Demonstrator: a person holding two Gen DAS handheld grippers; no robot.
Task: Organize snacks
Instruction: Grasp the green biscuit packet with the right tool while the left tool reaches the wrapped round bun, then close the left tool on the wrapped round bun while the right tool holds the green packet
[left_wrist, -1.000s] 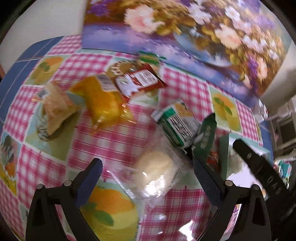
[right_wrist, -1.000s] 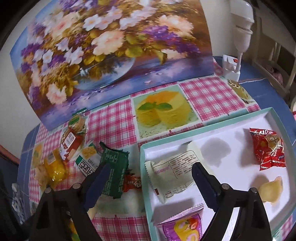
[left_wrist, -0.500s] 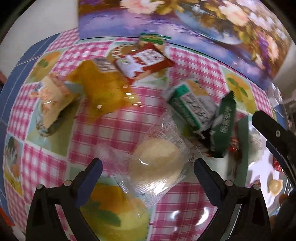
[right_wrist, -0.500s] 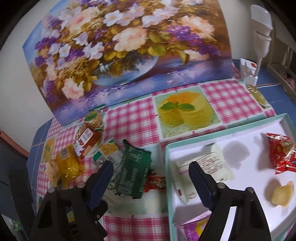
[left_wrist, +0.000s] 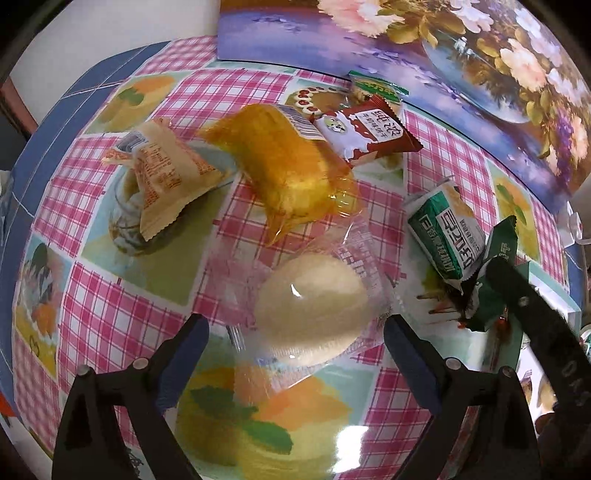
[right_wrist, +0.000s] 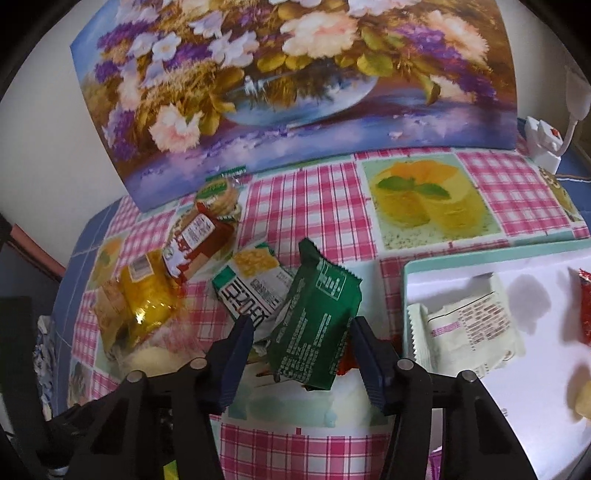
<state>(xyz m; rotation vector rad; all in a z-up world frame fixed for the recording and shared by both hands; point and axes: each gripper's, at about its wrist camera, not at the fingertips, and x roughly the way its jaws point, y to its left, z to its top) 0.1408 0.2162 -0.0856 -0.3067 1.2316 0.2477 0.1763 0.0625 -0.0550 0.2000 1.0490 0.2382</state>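
**Nearest, left side.** Left gripper (left_wrist: 293, 334): jaws spread wide, released, holding nothing. The pale round bun in a clear wrapper (left_wrist: 312, 304) lies on the tablecloth (left_wrist: 110, 314) between the two fingers, its near edge level with the tips. Judgement: this is the left hand's next pick. To do it well, come down so the pads meet the bun's body rather than the slack film at its edges, and close gently, since the bun looks soft.

**Nearest, right side.** Right gripper (right_wrist: 303, 356): jaws partly closed to either side of the dark green packet (right_wrist: 314, 321), which stands tilted between them. Whether the pads already press it cannot be told. A small red wrapper (right_wrist: 345, 363) shows just beside its lower right corner. Judgement: close on the packet's middle only, keeping the red wrapper out of the bite.

**Right, near.** White tray with a teal rim (right_wrist: 406, 295), holding a pale packet with printed text (right_wrist: 469, 328) and a red packet at the far right edge. Judgement: this is where the snacks go; set the green packet on bare tray floor, not on the pale one.

**Middle.** Green-and-white packet (left_wrist: 447, 232), touching the dark green one. Orange-wrapped cake (left_wrist: 288, 170) left of it; beige packet (left_wrist: 166, 173) further left.

**Far.** Red-brown packet (left_wrist: 369, 129) overlapping the orange cake's far end; behind it a round snack with a green label (right_wrist: 218, 192), against the flower painting (right_wrist: 295, 74).
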